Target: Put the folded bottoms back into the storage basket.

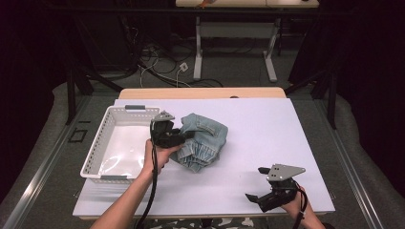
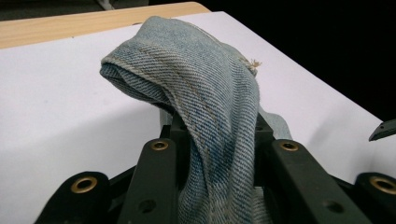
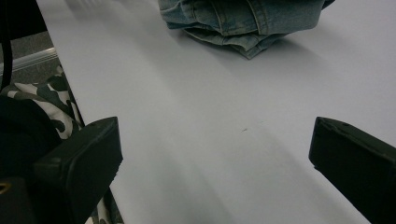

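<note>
High view. A white sheet covers the table (image 1: 267, 143). The jeans (image 1: 203, 140), a crumpled blue denim bundle, lie left of centre, just beside the white basket (image 1: 102, 143) at the left edge. The left gripper (image 1: 184, 137), held in the left hand (image 1: 157, 156), reaches the bundle's near-left side. The right gripper (image 1: 257, 183), in the right hand (image 1: 296, 207), hovers near the front right corner, well apart from the jeans, jaws spread wide with nothing between them.

Left gripper view. A fold of denim rises between the two black jaws, which are closed on it; stitched seams and a frayed edge show. No label or writing can be read.

Right gripper view. The jaws stand far apart over bare sheet; the jeans (image 3: 243, 21) lie ahead. Camouflage cloth (image 3: 44, 100) shows at left.
</note>
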A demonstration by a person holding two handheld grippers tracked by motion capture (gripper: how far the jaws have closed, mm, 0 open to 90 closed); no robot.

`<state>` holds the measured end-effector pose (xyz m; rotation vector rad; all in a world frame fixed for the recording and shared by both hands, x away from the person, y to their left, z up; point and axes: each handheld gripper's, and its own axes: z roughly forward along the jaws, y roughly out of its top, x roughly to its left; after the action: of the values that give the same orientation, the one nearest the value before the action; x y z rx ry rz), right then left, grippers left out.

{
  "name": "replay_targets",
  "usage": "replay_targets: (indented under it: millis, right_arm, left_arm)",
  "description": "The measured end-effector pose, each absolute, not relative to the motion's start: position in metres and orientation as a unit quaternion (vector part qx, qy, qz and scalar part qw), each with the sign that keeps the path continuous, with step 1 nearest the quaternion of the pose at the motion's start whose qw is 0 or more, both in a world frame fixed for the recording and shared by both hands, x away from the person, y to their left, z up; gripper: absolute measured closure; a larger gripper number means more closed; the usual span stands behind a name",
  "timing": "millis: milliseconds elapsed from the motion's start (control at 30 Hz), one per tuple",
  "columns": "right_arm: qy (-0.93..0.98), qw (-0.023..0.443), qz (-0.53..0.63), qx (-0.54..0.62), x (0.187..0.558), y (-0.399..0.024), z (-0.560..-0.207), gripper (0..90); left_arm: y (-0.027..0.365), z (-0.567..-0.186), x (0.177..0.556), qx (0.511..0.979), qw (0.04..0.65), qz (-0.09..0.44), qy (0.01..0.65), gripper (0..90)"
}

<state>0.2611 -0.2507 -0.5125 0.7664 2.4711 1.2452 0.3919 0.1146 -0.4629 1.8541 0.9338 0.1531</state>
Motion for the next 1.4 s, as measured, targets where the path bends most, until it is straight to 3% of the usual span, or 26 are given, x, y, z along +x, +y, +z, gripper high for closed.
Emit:
replay_targets:
  millis: [1400]
  right_arm:
    - [0.853, 0.133, 0.431, 0.264, 0.261, -0.25, -0.513, 2.5]
  left_arm:
    - [0.141, -0.429, 0.382, 0.752, 0.532, 0.095, 0.376, 73.2]
